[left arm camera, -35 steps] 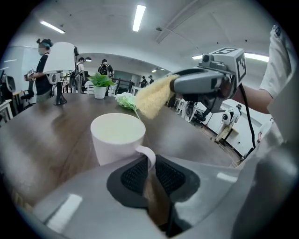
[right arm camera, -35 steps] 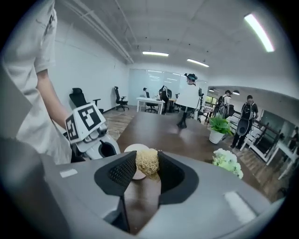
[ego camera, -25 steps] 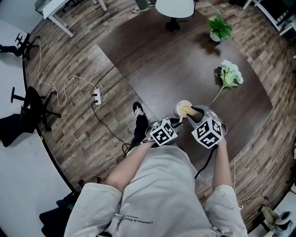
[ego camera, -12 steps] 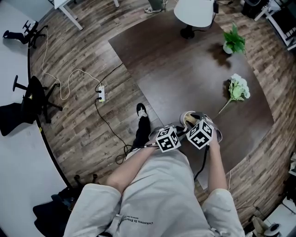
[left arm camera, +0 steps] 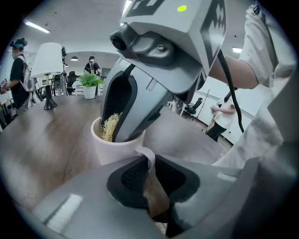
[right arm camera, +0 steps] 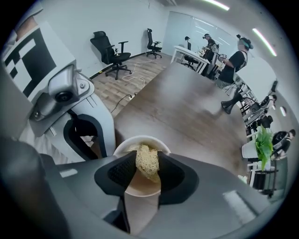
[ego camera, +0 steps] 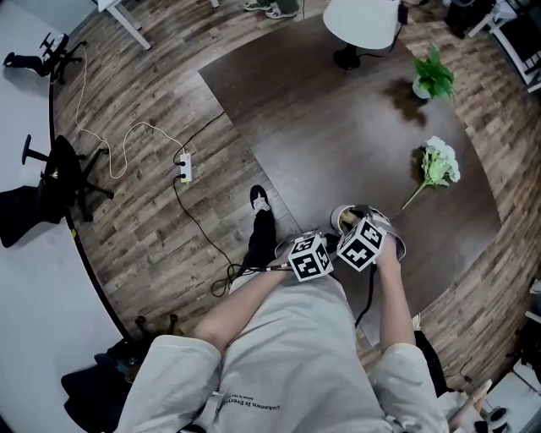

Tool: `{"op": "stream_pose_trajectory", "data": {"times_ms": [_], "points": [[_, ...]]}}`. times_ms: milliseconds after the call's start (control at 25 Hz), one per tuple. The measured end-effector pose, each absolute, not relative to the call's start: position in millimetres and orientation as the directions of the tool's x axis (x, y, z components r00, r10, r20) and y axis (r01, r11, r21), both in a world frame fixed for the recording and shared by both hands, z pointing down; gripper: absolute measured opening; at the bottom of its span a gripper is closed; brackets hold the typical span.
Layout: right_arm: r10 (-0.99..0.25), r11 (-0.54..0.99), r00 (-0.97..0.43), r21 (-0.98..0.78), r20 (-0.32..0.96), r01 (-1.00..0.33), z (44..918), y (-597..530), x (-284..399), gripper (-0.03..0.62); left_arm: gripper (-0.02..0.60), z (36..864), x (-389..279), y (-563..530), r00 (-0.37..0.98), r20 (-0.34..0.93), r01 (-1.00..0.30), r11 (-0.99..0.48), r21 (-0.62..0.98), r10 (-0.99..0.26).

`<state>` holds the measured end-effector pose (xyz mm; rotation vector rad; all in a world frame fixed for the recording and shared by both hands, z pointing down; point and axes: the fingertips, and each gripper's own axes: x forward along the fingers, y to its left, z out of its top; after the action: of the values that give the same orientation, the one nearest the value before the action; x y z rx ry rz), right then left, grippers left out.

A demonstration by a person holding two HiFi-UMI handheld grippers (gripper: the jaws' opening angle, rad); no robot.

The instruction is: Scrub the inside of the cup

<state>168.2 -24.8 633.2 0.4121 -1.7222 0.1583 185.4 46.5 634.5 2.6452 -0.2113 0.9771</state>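
A white cup (ego camera: 344, 215) stands on the dark table (ego camera: 355, 144) close to its near edge. My left gripper (ego camera: 331, 234) is shut on the cup's handle (left arm camera: 148, 158), which sits pinched between the black pads. My right gripper (ego camera: 350, 223) comes down from above, shut on a yellowish fibrous scrubber (right arm camera: 147, 162). The scrubber reaches inside the cup (right arm camera: 140, 140), and in the left gripper view it (left arm camera: 110, 127) shows just above the rim of the cup (left arm camera: 114, 148). The cup's bottom is hidden by the right gripper's fingers (left arm camera: 122, 112).
A bunch of white flowers (ego camera: 439, 164) lies on the table to the far right, with a potted plant (ego camera: 433, 76) behind it. A white round stand (ego camera: 362, 20) sits at the far edge. On the wooden floor to the left lie a power strip (ego camera: 184, 172) and cables.
My right gripper has come closer to the left one and further over the cup, so its marker cube covers more of the cup in the head view. The left gripper still holds the handle.
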Motion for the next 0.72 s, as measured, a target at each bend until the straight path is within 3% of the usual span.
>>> {"op": "stream_pose_trajectory", "data": {"times_ms": [360, 520, 720], "points": [[-0.100, 0.970, 0.055, 0.109, 0.993, -0.217, 634.5, -17.5, 181.6, 0.163, 0.051, 634.0, 187.8, 47.3, 0.768, 0.639, -0.256, -0.931, 0.260, -0.033], [-0.025, 0.969, 0.017, 0.028, 1.000, -0.247, 634.9, -14.8, 180.4, 0.161, 0.051, 634.7, 187.5, 47.0, 0.768, 0.640, -0.254, -0.932, 0.257, -0.033], [0.017, 0.925, -0.146, -0.071, 0.989, -0.372, 630.9, -15.6, 172.7, 0.163, 0.051, 634.6, 188.7, 47.1, 0.769, 0.639, -0.250, -0.933, 0.260, -0.028]]}}
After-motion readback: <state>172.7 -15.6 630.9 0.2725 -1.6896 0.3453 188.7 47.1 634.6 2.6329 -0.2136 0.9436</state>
